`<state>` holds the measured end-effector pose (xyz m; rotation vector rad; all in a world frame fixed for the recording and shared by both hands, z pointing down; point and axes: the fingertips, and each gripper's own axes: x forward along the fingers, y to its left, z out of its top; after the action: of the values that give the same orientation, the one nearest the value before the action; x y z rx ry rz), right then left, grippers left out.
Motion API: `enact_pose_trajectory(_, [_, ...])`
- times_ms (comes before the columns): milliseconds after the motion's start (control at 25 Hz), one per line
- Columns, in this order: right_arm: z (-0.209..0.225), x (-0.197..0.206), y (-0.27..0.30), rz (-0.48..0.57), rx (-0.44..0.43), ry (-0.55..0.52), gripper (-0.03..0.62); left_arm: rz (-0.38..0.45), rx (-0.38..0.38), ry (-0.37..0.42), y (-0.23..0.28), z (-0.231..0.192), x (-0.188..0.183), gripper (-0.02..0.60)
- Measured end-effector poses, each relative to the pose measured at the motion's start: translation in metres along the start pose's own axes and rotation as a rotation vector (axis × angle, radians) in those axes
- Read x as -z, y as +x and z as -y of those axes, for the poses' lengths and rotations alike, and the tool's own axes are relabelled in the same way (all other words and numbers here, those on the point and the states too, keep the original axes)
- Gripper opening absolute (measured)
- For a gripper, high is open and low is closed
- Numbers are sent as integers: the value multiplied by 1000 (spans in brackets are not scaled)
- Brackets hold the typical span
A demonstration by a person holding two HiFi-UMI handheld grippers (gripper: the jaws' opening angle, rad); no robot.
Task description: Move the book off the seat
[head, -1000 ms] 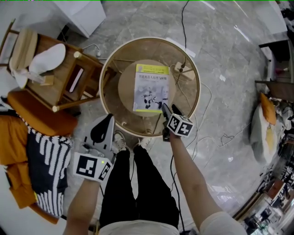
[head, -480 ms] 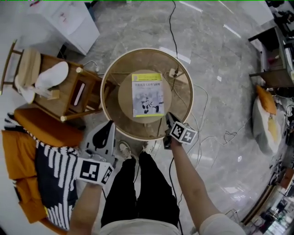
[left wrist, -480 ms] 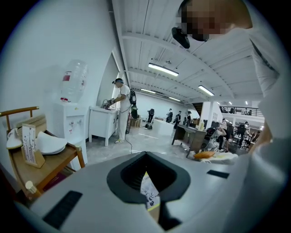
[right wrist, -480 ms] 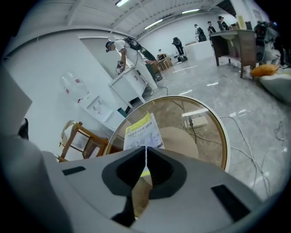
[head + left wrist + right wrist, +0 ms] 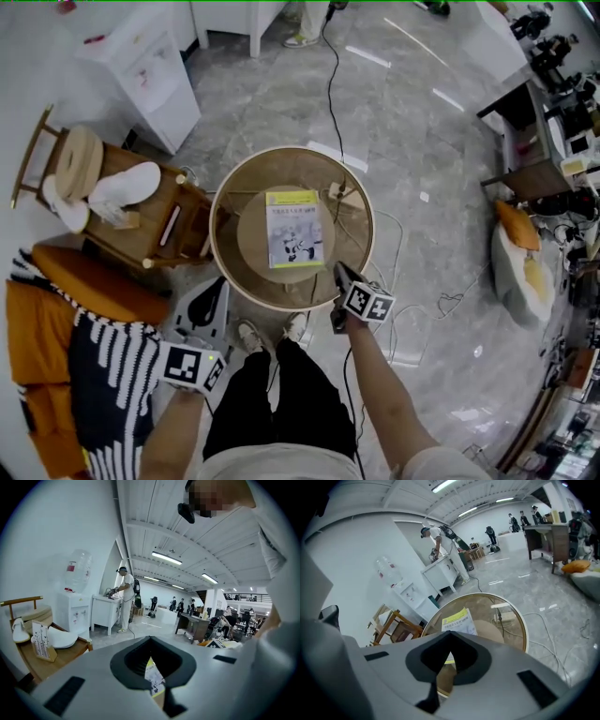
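Observation:
A yellow-and-white book (image 5: 293,228) lies flat in the middle of a round glass table (image 5: 225,272). It also shows past the jaws in the right gripper view (image 5: 458,620) and as a sliver in the left gripper view (image 5: 153,679). My right gripper (image 5: 337,269) hangs over the table's near rim, apart from the book. Its jaws have just been closing and stand shut with nothing between them. My left gripper (image 5: 220,281) is held off the table's near left edge, jaws together and empty.
A wooden chair (image 5: 159,220) holding white slippers (image 5: 127,185) stands left of the table, with an orange cushion and striped cloth (image 5: 89,309) nearer me. A power strip (image 5: 337,190) and cables lie under and right of the table. A white water dispenser (image 5: 150,70) stands behind.
The right gripper has drawn back from the book's near corner to the table's rim. Both grippers have risen and the table looks smaller. The book has not moved.

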<state>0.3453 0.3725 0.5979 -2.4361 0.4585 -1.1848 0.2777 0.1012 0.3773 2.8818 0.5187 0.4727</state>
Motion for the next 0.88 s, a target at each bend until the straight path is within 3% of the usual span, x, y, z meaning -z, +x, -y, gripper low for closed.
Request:
enact_pose_trajectory(320, [-36, -43, -28, 77, -5, -31, 21, 55, -22, -9, -31, -15, -32, 17])
enact_pose_trajectory(880, [-114, -157, -118, 268, -147, -185, 21, 164, -103, 52, -72, -9, -113, 17])
